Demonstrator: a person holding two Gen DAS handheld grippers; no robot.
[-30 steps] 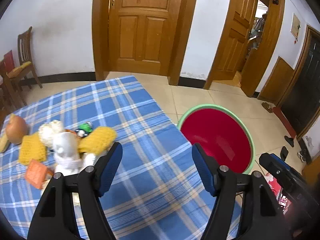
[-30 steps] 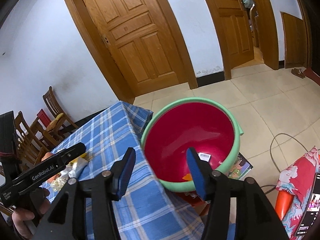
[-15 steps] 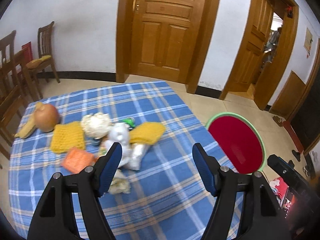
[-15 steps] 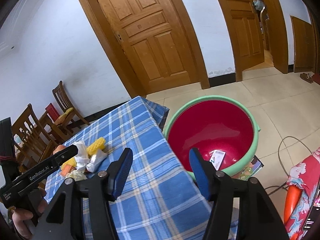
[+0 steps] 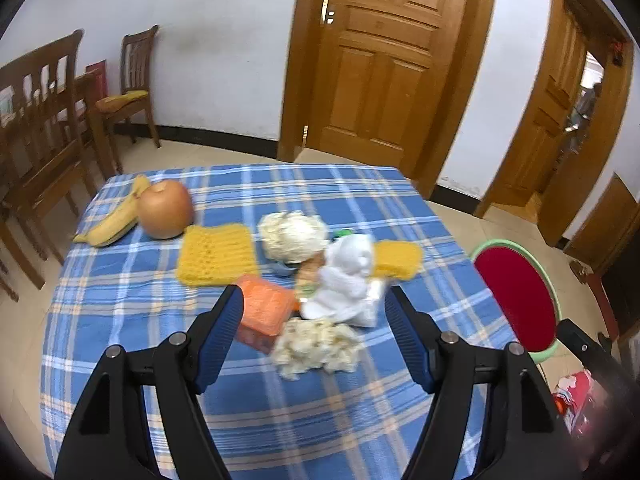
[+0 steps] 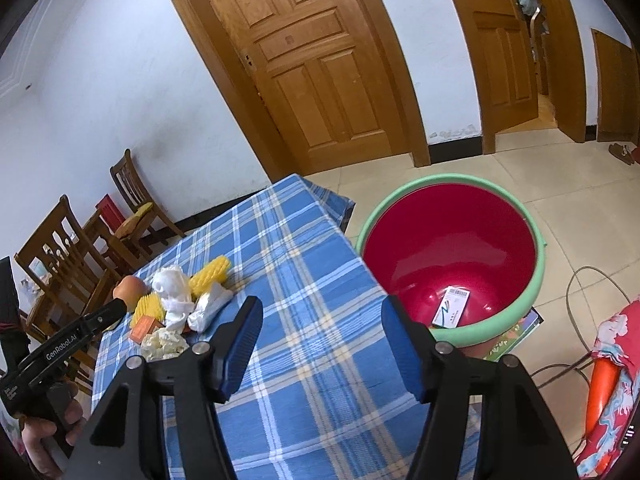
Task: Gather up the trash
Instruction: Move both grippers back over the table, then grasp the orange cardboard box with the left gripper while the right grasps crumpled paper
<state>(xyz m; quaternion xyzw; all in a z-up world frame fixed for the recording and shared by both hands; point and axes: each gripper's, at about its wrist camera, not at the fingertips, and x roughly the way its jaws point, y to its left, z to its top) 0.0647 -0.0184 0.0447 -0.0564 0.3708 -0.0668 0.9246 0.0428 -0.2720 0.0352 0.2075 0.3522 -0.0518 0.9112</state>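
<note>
The left gripper (image 5: 314,330) hangs over the blue plaid tablecloth (image 5: 132,320) with its jaws spread wide and nothing held; a crumpled cream tissue wad (image 5: 316,346) lies on the cloth in the gap between them, untouched. The right gripper (image 6: 320,344) has just been opening its jaws, and they stand apart and empty above the tablecloth's edge nearest the basin.

Just beyond the tissue wad sit an orange packet (image 5: 266,304) and a heap of white crumpled wrapping (image 5: 346,280). Farther back from the wad are a yellow knitted square (image 5: 218,254), a second yellow knit piece (image 5: 398,258) and a pale shaggy ball (image 5: 292,234). At the cloth's far left corner rest an onion (image 5: 165,210) and a banana (image 5: 114,220).

The red basin with a green rim (image 6: 452,254) stands on the floor just off the tablecloth's right side, with a small printed card (image 6: 452,312) lying inside it.
</note>
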